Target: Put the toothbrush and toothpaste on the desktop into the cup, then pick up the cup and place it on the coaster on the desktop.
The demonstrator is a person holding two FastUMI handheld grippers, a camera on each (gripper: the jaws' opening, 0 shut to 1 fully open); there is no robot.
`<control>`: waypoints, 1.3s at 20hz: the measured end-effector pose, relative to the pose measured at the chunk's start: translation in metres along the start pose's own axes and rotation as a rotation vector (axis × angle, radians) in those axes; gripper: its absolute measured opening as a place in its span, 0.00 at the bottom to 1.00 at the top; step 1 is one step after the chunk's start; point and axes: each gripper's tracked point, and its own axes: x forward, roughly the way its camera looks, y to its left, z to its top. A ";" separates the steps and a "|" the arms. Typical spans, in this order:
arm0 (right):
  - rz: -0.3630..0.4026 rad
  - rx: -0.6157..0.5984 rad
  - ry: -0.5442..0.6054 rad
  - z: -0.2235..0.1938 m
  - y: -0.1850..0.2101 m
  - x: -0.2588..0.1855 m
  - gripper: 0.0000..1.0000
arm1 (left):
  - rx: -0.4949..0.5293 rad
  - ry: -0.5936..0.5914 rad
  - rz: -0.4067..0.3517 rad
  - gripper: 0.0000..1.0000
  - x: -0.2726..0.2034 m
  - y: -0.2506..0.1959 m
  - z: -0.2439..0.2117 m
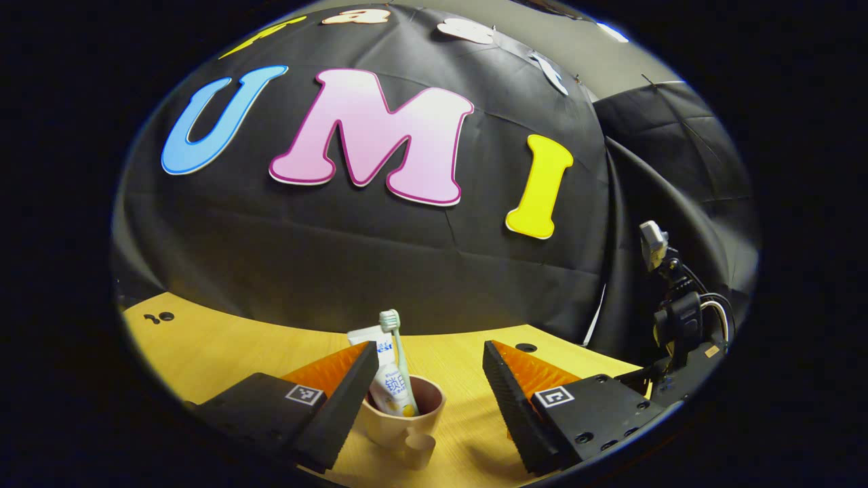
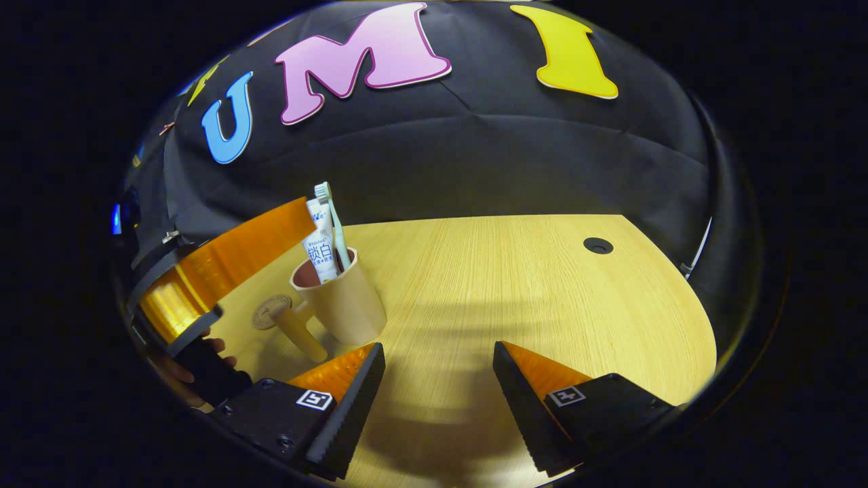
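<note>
A beige cup (image 1: pixel 400 421) (image 2: pixel 346 305) stands upright on the wooden desktop (image 2: pixel 515 285), its handle (image 2: pixel 305 335) pointing toward me. The white toothpaste tube (image 1: pixel 388 386) (image 2: pixel 319 247) and the pale green toothbrush (image 1: pixel 395 339) (image 2: pixel 333 220) stand inside it. A round wooden coaster (image 2: pixel 270 313) lies just behind the handle, beside the cup. My left gripper (image 1: pixel 430 352) is open around the cup, which sits close to its left finger. In the right gripper view its orange finger (image 2: pixel 237 254) reaches behind the cup. My right gripper (image 2: pixel 439 351) is open over bare desktop, to the right of the cup.
A hand (image 2: pixel 193 366) holds the left gripper's black grip. A round cable hole (image 2: pixel 597 245) sits in the desktop at the far right. A black device with cables (image 1: pixel 678 318) stands at the right edge in the left gripper view. The cloth wall closes the back.
</note>
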 end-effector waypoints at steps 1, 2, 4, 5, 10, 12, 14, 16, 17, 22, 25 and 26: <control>0.002 -0.002 -0.001 0.004 0.003 -0.002 0.98 | 0.007 -0.001 0.028 0.98 -0.008 0.009 0.006; 0.004 -0.005 -0.009 0.011 0.006 -0.005 0.98 | 0.012 0.007 0.053 0.97 -0.016 0.016 0.008; 0.010 -0.009 -0.021 0.025 0.013 -0.009 0.98 | 0.007 0.040 0.091 0.97 -0.039 0.031 0.010; 0.017 -0.003 -0.023 0.031 0.018 -0.011 0.98 | 0.000 0.059 0.109 0.97 -0.053 0.040 0.010; 0.077 0.045 0.018 0.061 0.054 -0.011 0.98 | -0.003 0.140 0.242 0.98 -0.125 0.092 0.007; 0.096 0.060 0.062 0.070 0.069 -0.007 0.98 | -0.011 0.169 0.311 0.98 -0.153 0.115 0.006; 0.098 0.059 0.110 0.074 0.081 -0.003 0.98 | -0.056 0.183 0.359 0.98 -0.174 0.132 0.006; 0.100 0.061 0.170 0.076 0.094 0.003 0.98 | -0.095 0.193 0.401 0.97 -0.190 0.151 0.005; 0.102 0.068 0.197 0.077 0.100 0.005 0.98 | -0.101 0.197 0.425 0.97 -0.201 0.161 0.006; 0.072 0.058 0.369 0.058 0.118 0.017 0.98 | -0.083 0.196 0.507 0.98 -0.238 0.201 0.018; 0.042 0.077 0.457 0.041 0.121 0.019 0.98 | -0.106 0.187 0.553 0.97 -0.263 0.219 0.023; 0.041 0.091 0.487 0.035 0.123 0.020 0.98 | -0.123 0.190 0.573 0.97 -0.272 0.225 0.022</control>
